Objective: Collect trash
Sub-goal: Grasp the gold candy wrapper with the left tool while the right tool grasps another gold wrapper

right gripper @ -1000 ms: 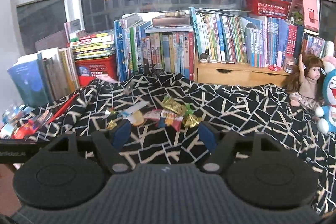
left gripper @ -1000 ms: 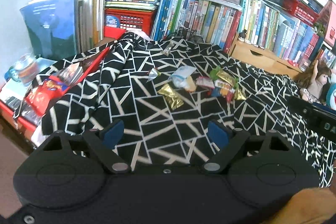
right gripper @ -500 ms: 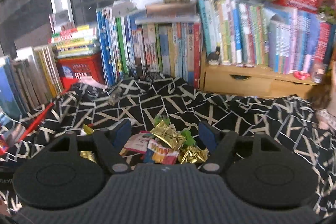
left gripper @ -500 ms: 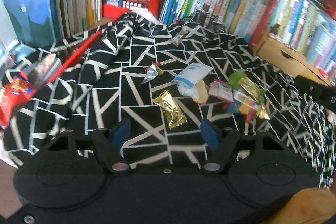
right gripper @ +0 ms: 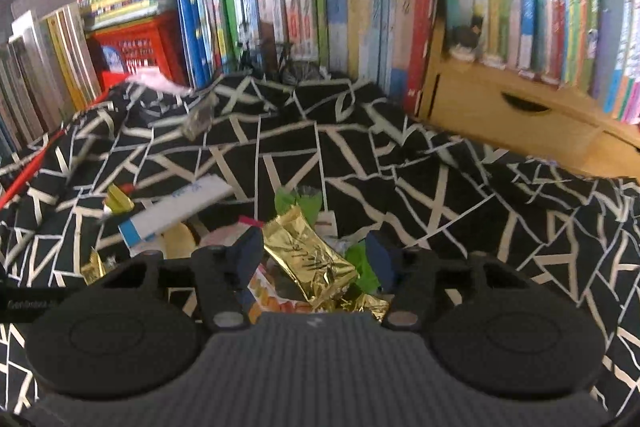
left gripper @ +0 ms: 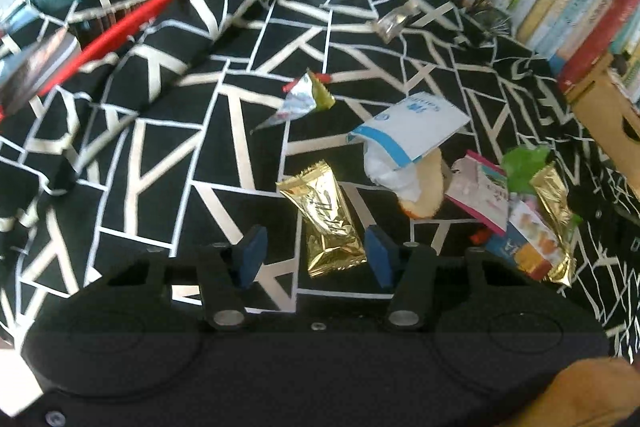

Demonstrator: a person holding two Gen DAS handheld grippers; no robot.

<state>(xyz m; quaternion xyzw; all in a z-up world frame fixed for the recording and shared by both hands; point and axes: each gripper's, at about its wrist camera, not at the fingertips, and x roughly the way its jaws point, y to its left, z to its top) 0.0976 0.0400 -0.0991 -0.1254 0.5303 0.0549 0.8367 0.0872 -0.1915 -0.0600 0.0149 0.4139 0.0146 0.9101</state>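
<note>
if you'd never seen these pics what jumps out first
The black cloth with white geometric lines fills both views, with a litter of wrappers in its middle. A gold wrapper lies between the pads of the left gripper, whose jaws have just been closing but do not yet press it; a second gold wrapper tops the pile between the open jaws of the right gripper. Behind, a wall of colourful books lines the back edge.

A black-and-white cloth point(left gripper: 168, 155) covers the surface; books point(right gripper: 360, 7) stand in rows behind it; a red crate point(right gripper: 136, 47) sits among them; a wooden drawer unit point(right gripper: 516, 115) stands rightward.
</note>
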